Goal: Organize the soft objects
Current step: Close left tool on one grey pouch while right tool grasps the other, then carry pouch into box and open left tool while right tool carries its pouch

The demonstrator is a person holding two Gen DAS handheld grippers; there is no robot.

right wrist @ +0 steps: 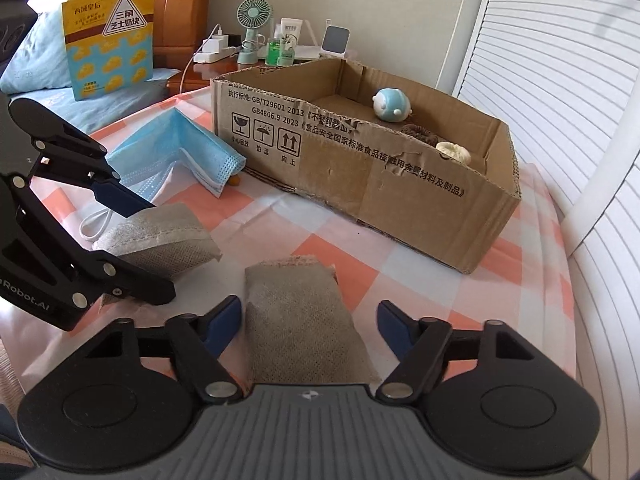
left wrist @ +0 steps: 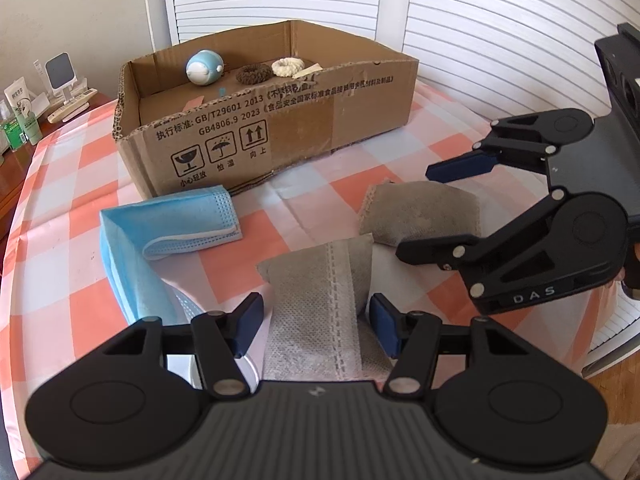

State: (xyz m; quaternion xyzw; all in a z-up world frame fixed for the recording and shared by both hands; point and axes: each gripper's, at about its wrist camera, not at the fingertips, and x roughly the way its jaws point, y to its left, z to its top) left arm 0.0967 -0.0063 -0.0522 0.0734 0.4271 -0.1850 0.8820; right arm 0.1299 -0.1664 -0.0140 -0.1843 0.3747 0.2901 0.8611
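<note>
We are at the grasping step, with each gripper set over one end of a grey face mask that lies folded on the checked tablecloth in front of the cardboard box. Our left gripper has its jaws spread wide, one blue pad on either side of the near end of the mask, not yet pressing it. Our right gripper is likewise spread open, straddling the other grey fold, and in the left view we see it reaching in from the right over that same end. Nothing is held by either one. A blue face mask lies crumpled just beside the box's near wall, to the left of the grey one. Inside the box already sit a small blue-and-white plush toy, a brown scrunchie and a cream scrunchie, so we judge the sorting partly done, with the two masks left. The next move, as we read it, calls for closing both sets of pads on the thin fabric, low enough to catch the layers without pinching the tablecloth, then lifting the two ends together and carrying them over the box wall.
</note>
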